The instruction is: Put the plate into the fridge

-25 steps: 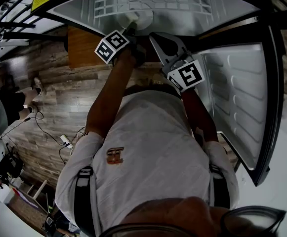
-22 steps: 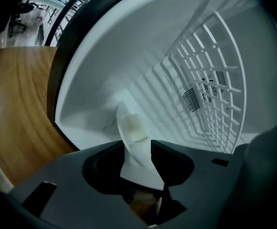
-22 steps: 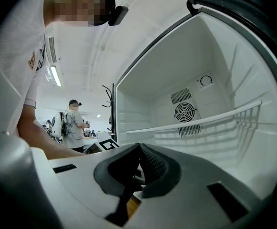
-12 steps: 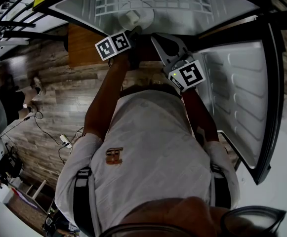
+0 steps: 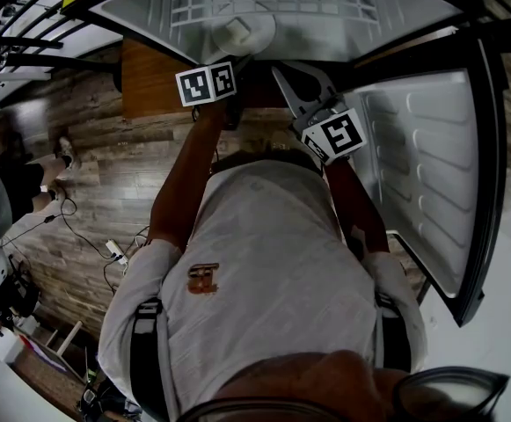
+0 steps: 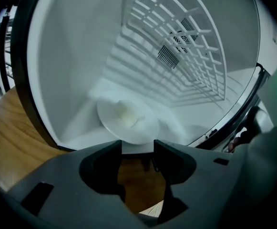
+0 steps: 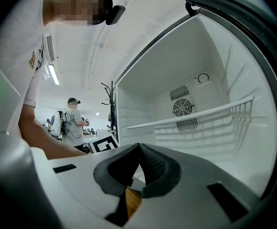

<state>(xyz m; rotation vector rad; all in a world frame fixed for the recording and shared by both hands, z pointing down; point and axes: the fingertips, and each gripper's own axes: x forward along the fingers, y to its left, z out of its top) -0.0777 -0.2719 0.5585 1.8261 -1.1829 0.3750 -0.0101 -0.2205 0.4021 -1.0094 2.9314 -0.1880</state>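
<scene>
White round plate [image 6: 128,120] w/ a pale lump [image 6: 123,109] in the middle sits flat on the fridge [image 6: 66,56] bottom, just past the left gripper [image 6: 138,146] fingertips. Those are spread wide, nothing btwn them. Right gripper [image 7: 139,149] is pinched together, empty. Fridge is all white inside w/ a wire shelf [image 6: 176,46] above the plate, wood floor [image 5: 88,165] outside. Only the right gripper view shows the fan [image 7: 182,108] + a person [image 7: 74,120] in the bg.

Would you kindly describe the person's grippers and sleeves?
The left gripper looks dark grey, the right gripper pale grey with dark ribbed pads. Each carries a white cube with black square markers. The person wears a white short-sleeved shirt.
</scene>
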